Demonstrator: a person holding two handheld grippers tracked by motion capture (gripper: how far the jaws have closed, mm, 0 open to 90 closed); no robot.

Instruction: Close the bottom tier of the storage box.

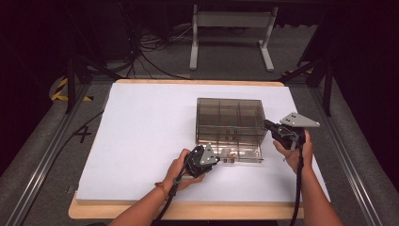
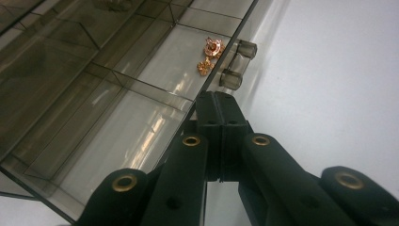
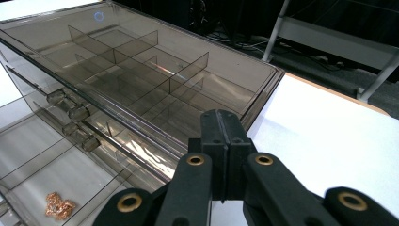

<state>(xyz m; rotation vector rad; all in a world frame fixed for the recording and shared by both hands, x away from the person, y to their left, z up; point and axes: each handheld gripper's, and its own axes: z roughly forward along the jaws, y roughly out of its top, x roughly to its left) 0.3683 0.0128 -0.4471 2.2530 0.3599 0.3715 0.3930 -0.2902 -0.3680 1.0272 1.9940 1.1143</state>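
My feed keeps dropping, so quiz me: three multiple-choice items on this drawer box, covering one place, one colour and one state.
1. Where does the jewellery lie?
A. in the pulled-out bottom drawer
B. on top of the box
C. on the white sheet

2. What colour is the jewellery?
A. silver
B. rose gold
C. blue

3. How do the left gripper jaws stand?
A. wide open
B. shut on the drawer handle
C. shut on nothing

Answers: 1 A, it lies on the drawer floor near the handle; 2 B, coppery pink glint; 3 C, the jaws meet beside the drawer front.

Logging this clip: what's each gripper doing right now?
Left gripper: shut, holding nothing, at the drawer front.
Right gripper: shut, empty, at the organizer box.
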